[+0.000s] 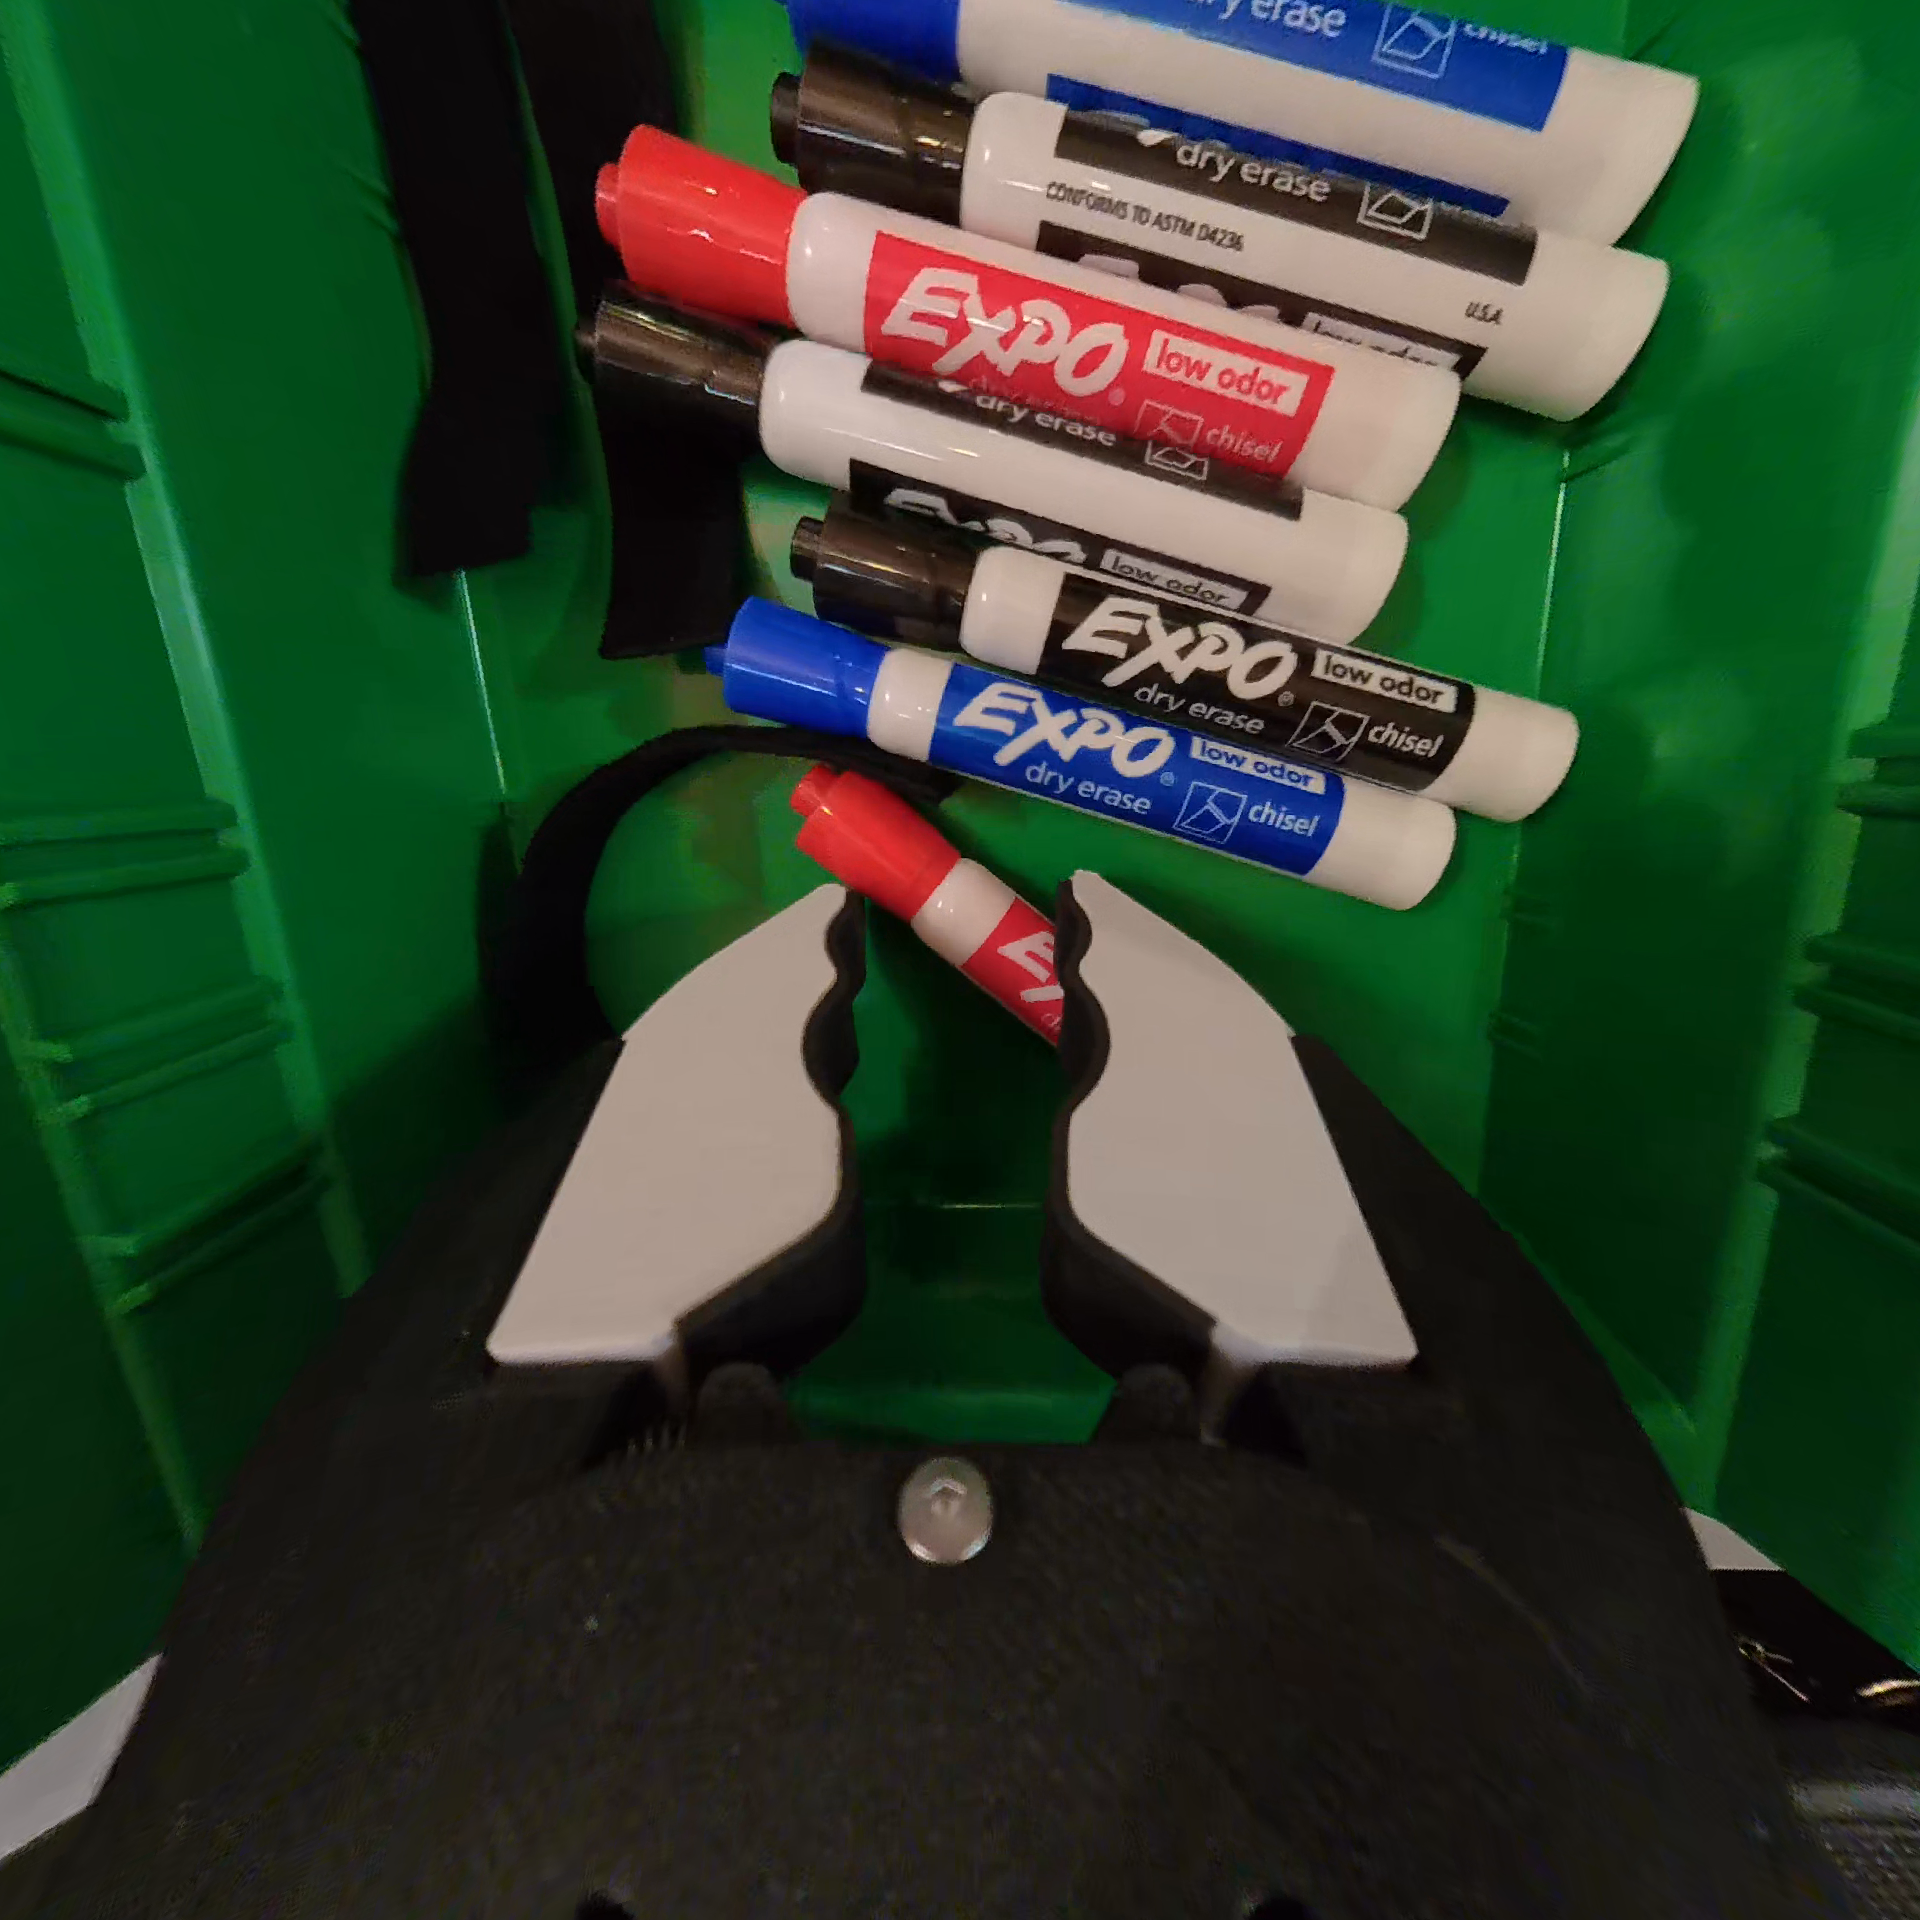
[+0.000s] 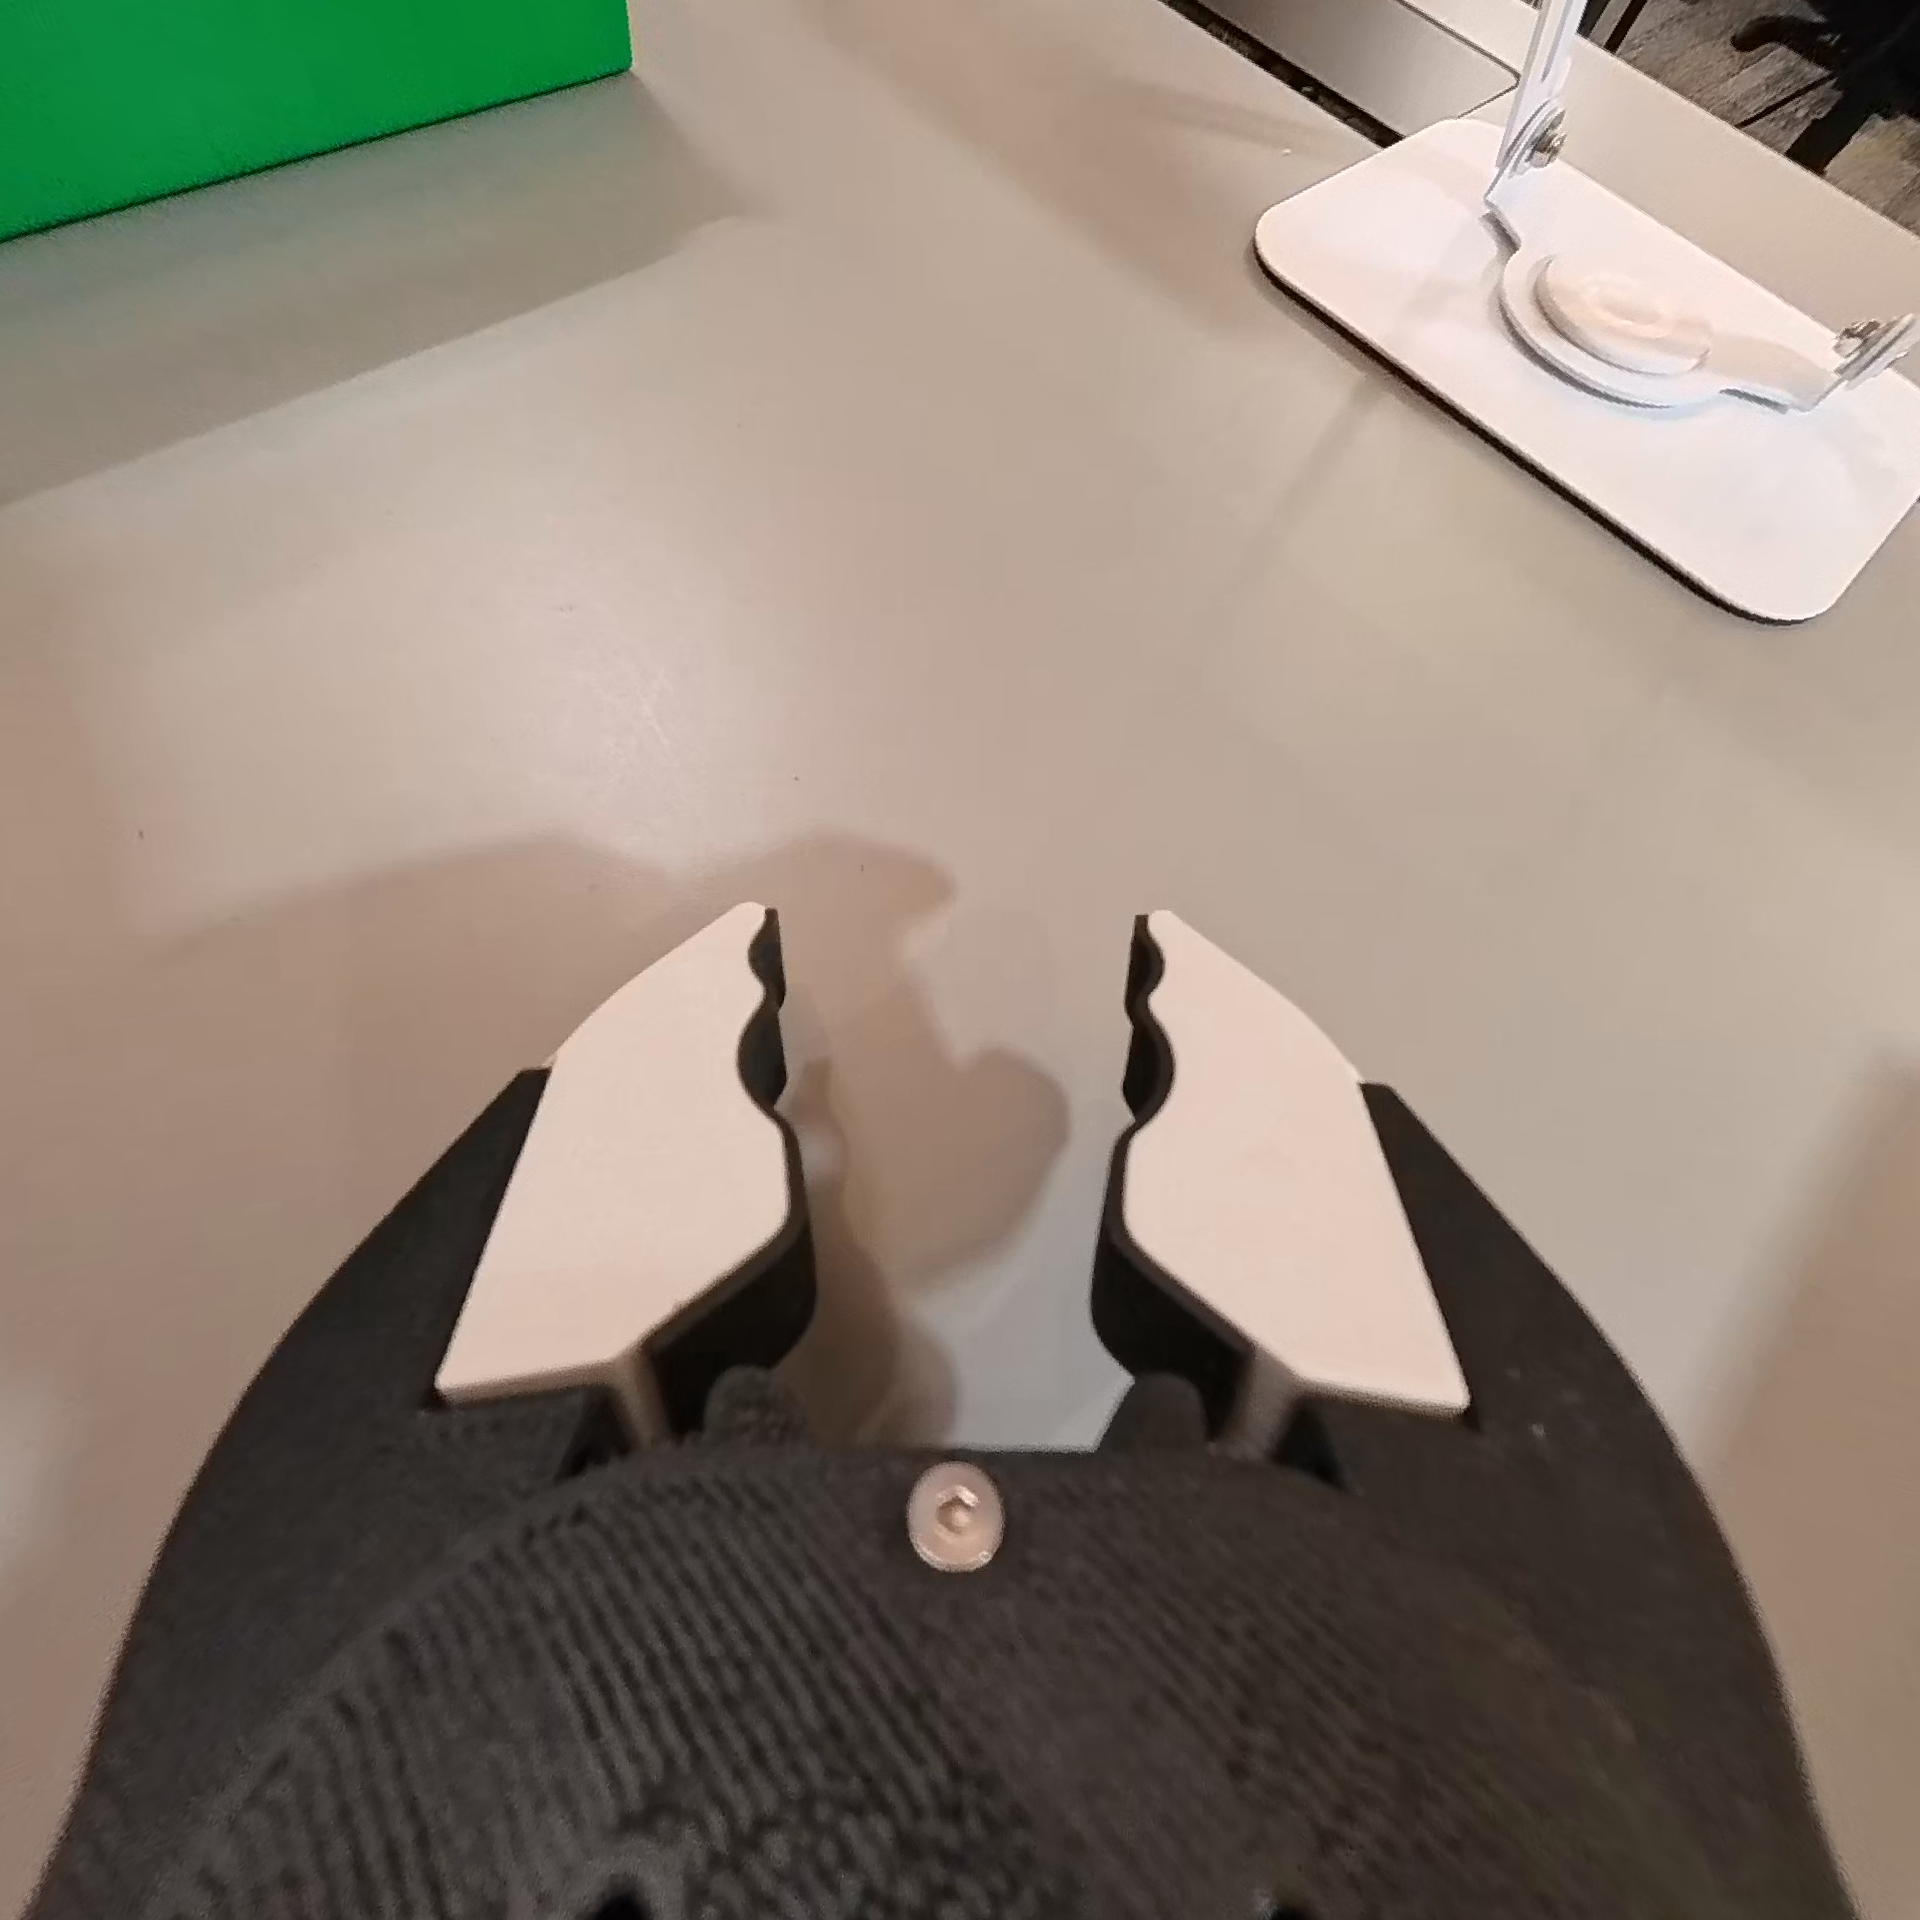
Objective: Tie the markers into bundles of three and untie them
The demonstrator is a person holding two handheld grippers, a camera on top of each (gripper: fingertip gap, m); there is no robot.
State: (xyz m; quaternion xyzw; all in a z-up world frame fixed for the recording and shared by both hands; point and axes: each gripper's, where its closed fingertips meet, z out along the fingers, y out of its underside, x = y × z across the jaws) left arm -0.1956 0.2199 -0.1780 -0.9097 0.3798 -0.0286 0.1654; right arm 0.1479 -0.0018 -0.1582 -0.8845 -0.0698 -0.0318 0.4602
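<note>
Currently: no bundle of three is visible.
Markers (image 1: 1091, 416): loose, stacked inside the green bin (image 1: 260, 727); red, black and blue caps point left.
Nearest marker: a red one (image 1: 935, 894) lies at the bottom, its barrel passing behind the right finger.
Straps (image 1: 457, 312): black; two hang at the bin's upper left, one curves under the blue marker (image 1: 1081, 758).
Left hand-held gripper (image 1: 961, 914): inside the bin, jaws apart, nothing clamped.
Right hand-held gripper (image 2: 956, 925): jaws apart, empty, over the bare worktop (image 2: 727, 520); stand (image 2: 1600, 416) far right.
Progress: judged at start; picking, tying and untying all remain.
</note>
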